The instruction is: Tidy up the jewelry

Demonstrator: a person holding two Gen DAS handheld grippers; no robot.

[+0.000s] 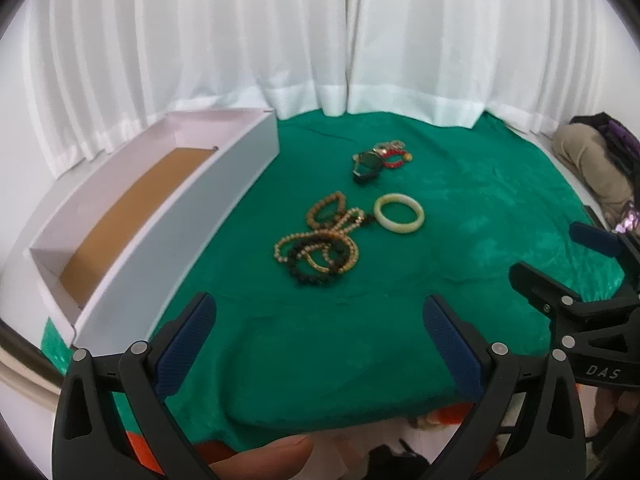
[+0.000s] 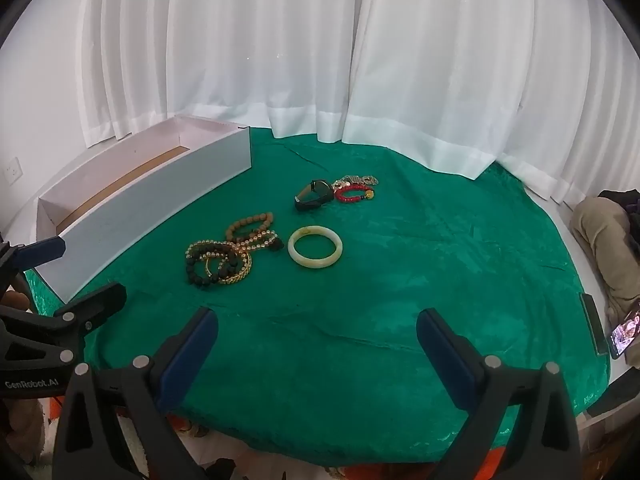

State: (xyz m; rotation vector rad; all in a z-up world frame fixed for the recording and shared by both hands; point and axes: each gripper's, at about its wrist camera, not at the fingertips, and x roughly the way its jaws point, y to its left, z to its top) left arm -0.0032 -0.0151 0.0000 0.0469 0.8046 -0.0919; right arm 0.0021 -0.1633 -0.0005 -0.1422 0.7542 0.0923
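On a green cloth [image 1: 460,216] [image 2: 440,264] lies a pale jade bangle [image 1: 399,213] [image 2: 315,252]. Left of it sits a tangle of bead bracelets [image 1: 320,240] [image 2: 228,254] in brown, black and gold. Farther back are a black watch [image 1: 366,166] [image 2: 314,196] and a red bead bracelet [image 1: 394,159] [image 2: 354,193]. A long white box [image 1: 180,220] [image 2: 152,204] with a brown floor stands at the left. My left gripper [image 1: 320,312] and right gripper [image 2: 316,324] hang open over the cloth's near edge, nothing between their fingers. Each appears at the other view's side.
White curtains [image 1: 320,40] [image 2: 320,60] close off the back. A beige bundle [image 1: 592,164] [image 2: 604,248] lies off the cloth at the right. A phone [image 2: 624,334] with a lit screen rests by the right edge.
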